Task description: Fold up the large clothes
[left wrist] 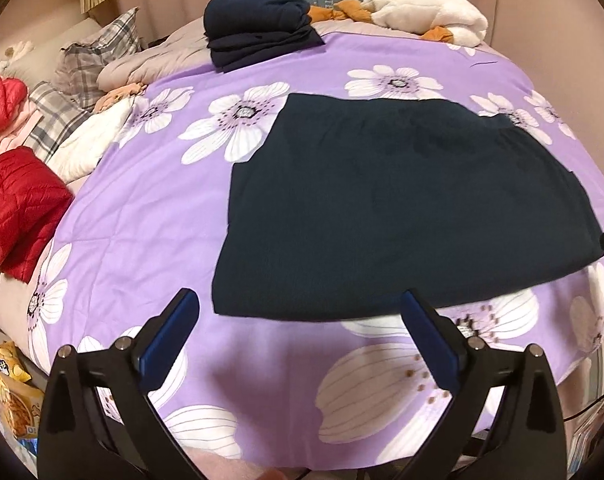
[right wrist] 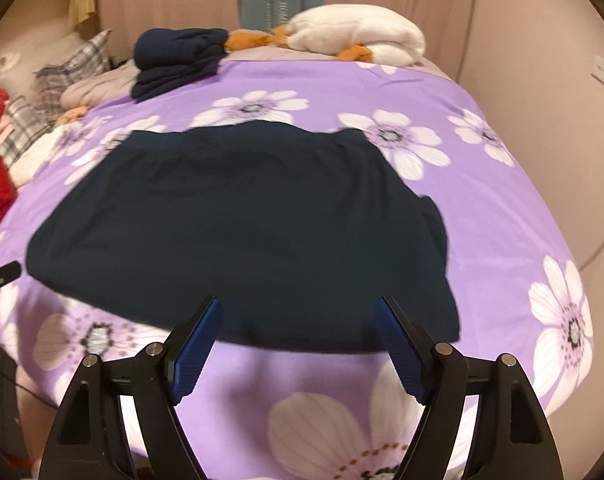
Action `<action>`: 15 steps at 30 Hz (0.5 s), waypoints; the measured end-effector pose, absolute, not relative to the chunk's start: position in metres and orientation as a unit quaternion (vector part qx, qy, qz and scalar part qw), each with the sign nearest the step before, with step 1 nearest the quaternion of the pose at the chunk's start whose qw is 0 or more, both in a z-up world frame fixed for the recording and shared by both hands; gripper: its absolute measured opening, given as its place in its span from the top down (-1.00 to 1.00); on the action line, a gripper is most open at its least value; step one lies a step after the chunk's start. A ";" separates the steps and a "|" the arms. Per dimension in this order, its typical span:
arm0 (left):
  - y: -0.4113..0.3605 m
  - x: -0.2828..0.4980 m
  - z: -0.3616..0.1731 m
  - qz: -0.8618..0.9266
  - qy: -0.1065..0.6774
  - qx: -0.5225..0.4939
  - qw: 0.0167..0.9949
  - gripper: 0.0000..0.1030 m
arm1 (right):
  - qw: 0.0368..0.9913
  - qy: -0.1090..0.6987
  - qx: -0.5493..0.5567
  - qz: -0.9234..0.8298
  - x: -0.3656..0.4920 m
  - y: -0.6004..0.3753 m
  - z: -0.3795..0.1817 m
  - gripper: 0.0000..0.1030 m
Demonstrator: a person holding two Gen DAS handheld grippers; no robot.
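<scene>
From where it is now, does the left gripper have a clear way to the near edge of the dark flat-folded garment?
Probably yes. The left gripper is open and empty just short of the dark flat-folded garment, whose near edge lies flat on the purple floral bedcover with nothing between.
</scene>
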State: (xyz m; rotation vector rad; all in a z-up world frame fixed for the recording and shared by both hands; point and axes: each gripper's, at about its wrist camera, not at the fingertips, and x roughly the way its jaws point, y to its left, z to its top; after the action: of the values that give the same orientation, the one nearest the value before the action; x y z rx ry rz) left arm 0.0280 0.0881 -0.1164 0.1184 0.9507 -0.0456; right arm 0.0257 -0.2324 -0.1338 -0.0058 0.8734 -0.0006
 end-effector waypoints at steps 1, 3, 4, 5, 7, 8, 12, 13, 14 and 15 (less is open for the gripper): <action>0.087 0.027 -0.115 -0.023 0.458 0.055 0.887 -0.98 | 0.907 0.420 -0.005 0.004 0.026 -0.230 -0.131 -0.54; 0.084 0.028 -0.110 -0.020 0.459 0.051 0.887 -0.99 | 0.909 0.416 -0.009 0.009 0.026 -0.225 -0.126 -0.59; 0.083 0.029 -0.108 -0.020 0.460 0.048 0.887 -0.99 | 0.910 0.413 -0.008 0.012 0.026 -0.224 -0.123 -0.63; 0.082 0.030 -0.106 -0.021 0.461 0.042 0.886 -0.99 | 0.911 0.413 -0.008 0.013 0.027 -0.222 -0.122 -0.65; 0.079 0.030 -0.099 -0.022 0.463 0.035 0.885 -0.99 | 0.912 0.411 -0.004 0.018 0.028 -0.219 -0.117 -0.68; 0.077 0.030 -0.096 -0.018 0.464 0.036 0.885 -0.99 | 0.912 0.411 -0.004 0.020 0.028 -0.218 -0.116 -0.69; 0.063 0.027 -0.080 -0.008 0.455 0.059 0.888 -0.99 | 0.910 0.413 -0.002 0.023 0.030 -0.215 -0.108 -0.92; 0.060 0.027 -0.076 -0.013 0.454 0.058 0.889 -0.99 | 0.912 0.410 -0.002 0.027 0.030 -0.214 -0.105 -0.92; 0.059 0.026 -0.072 -0.020 0.455 0.053 0.889 -0.99 | 0.912 0.409 -0.002 0.028 0.030 -0.214 -0.104 -0.92; 0.058 0.026 -0.068 -0.029 0.456 0.046 0.888 -0.99 | 0.911 0.410 -0.002 0.029 0.030 -0.212 -0.101 -0.93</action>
State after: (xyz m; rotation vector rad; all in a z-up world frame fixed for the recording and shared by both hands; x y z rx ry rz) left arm 0.0261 0.0584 -0.0679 0.0952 0.9473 -0.0609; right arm 0.0303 -0.2124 -0.1006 -0.0040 0.8458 0.0589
